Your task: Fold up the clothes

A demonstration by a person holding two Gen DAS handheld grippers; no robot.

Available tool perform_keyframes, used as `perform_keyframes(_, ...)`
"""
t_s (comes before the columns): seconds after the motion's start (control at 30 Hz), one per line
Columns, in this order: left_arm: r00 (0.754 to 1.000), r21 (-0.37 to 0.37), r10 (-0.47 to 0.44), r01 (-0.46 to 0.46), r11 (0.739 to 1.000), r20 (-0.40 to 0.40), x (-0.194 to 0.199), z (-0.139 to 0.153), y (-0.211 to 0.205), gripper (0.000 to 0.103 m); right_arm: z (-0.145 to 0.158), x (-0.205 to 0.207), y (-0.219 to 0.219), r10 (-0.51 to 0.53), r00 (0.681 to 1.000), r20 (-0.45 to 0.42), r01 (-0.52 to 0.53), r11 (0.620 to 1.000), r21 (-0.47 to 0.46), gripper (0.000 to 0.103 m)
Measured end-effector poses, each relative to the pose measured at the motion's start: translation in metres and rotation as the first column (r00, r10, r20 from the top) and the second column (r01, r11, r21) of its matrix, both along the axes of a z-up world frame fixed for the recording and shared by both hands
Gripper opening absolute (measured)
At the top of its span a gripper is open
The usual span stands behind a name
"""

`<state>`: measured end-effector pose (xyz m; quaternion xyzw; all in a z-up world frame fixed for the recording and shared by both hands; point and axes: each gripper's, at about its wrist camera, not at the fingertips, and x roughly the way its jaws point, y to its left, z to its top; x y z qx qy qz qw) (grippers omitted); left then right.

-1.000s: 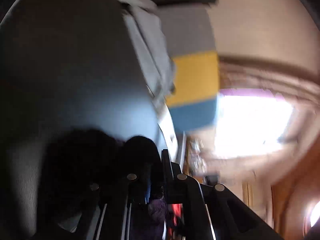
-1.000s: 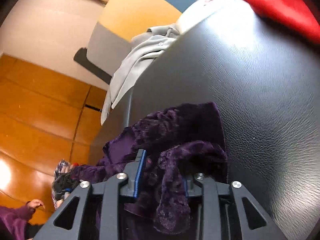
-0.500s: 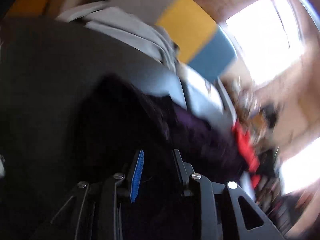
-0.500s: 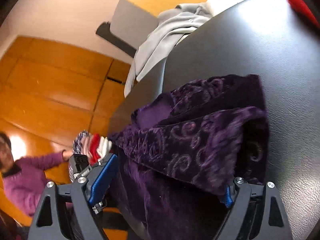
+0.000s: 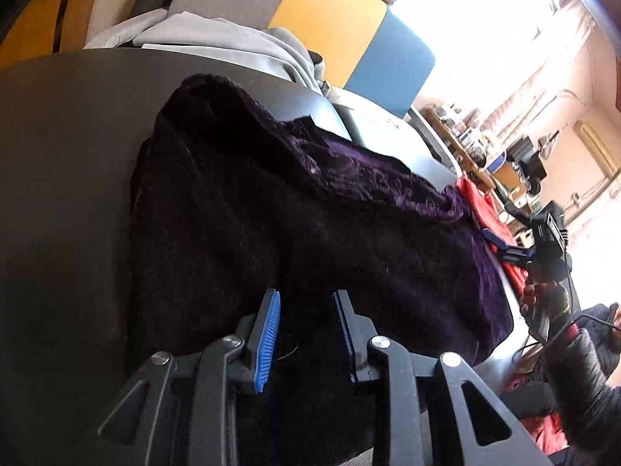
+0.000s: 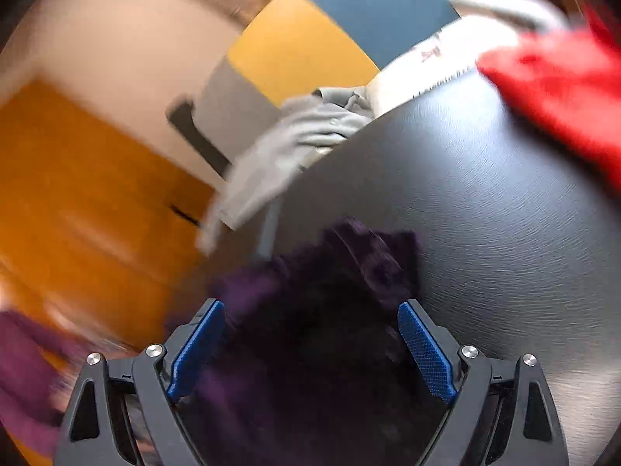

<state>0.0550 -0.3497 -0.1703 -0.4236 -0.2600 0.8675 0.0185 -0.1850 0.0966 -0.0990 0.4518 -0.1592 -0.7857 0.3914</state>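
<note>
Claws (image 5: 306, 334) over dark table (image 5: 66, 155)

Both wrist cameras are looking low and close across the dark worktop (image 5: 70, 147). They are sharing the purple garment (image 5: 310, 233) and grey shirt (image 6: 295, 143), the right view blurring.

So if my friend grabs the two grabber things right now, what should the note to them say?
Left gripper: jaws partly apart, with the purple velvet garment right in front of them. No clear pinch on it.
Right gripper: wide open over the same garment's edge, holding nothing. That view is blurred by motion.
Where things are: the purple garment lies bunched, with one layer lapped over, on the black table. A grey shirt hangs off the far edge, and a red garment lies farther along.
Done: looks like a first rough fold on the purple one.
Left: flatten it and finish the fold. The grey and red ones look unfolded.
</note>
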Motion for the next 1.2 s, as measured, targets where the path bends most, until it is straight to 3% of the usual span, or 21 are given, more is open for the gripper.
perform_keyframes(0.07,1.0,0.012,-0.004,0.004,1.0,0.023,0.004,-0.003,0.003,0.026,0.003,0.023,-0.013,0.079,0.988,-0.136,-0.053,0.982,0.182,0.086)
perform_keyframes(0.13,0.998,0.002,-0.01,0.01,1.0,0.057,0.016,-0.003,0.005,0.02,-0.01,0.048,-0.015,0.207,0.97,-0.129,-0.168,0.95,0.265,0.085)
perform_keyframes(0.23,0.995,0.012,0.0,-0.001,1.0,0.098,0.034,0.003,0.002,0.019,-0.032,0.091,-0.013,0.33,0.935,-0.127,-0.254,0.878,0.405,0.085)
perform_keyframes(0.3,0.997,0.124,0.022,-0.031,0.992,0.071,0.044,0.008,-0.008,0.025,-0.031,0.108,-0.007,0.389,0.913,-0.12,-0.307,0.852,0.424,0.088)
perform_keyframes(0.37,0.998,0.255,0.058,-0.061,0.965,0.018,0.05,0.012,-0.021,0.028,-0.024,0.112,-0.002,0.402,0.911,-0.096,-0.325,0.841,0.433,0.088)
perform_keyframes(0.43,0.994,0.345,0.106,-0.09,0.934,-0.029,0.051,0.015,-0.033,0.035,-0.006,0.105,0.003,0.366,0.915,-0.171,-0.267,0.865,0.424,0.088)
perform_keyframes(0.53,0.985,0.344,0.159,-0.128,0.93,-0.064,0.034,0.022,-0.044,0.046,0.014,0.085,0.002,0.311,0.918,-0.246,-0.19,0.89,0.415,0.094)
perform_keyframes(0.73,0.977,0.357,0.213,-0.199,0.913,0.001,-0.007,0.009,-0.068,0.047,0.018,0.021,-0.029,0.256,0.922,-0.292,-0.104,0.888,0.449,0.093)
perform_keyframes(0.87,0.974,0.442,0.223,-0.216,0.87,0.037,-0.029,-0.004,-0.081,0.041,-0.005,-0.015,-0.057,0.28,0.937,-0.207,-0.15,0.861,0.486,0.079)
perform_keyframes(0.93,0.976,0.471,0.213,-0.208,0.857,0.043,-0.042,-0.007,-0.083,0.002,-0.016,-0.025,-0.075,0.295,0.943,-0.151,-0.187,0.85,0.493,0.039)
perform_keyframes(0.97,0.979,0.493,0.202,-0.186,0.85,0.021,-0.048,-0.005,-0.082,0.002,-0.02,-0.029,-0.084,0.303,0.945,-0.126,-0.204,0.844,0.496,0.009)
perform_keyframes(1.07,0.971,0.51,0.232,-0.173,0.842,-0.053,-0.057,0.007,-0.085,0.004,-0.008,-0.023,-0.076,0.303,0.932,-0.197,-0.17,0.848,0.502,0.006)
perform_keyframes(1.13,0.956,0.513,0.285,-0.214,0.831,-0.063,-0.06,0.011,-0.098,0.004,0.002,-0.03,-0.054,0.197,0.949,-0.246,-0.062,0.883,0.466,0.006)
perform_keyframes(1.2,0.938,0.516,0.338,-0.254,0.818,-0.073,-0.063,0.015,-0.111,0.004,-0.004,-0.041,-0.044,0.126,0.967,-0.221,-0.013,0.891,0.454,0.006)
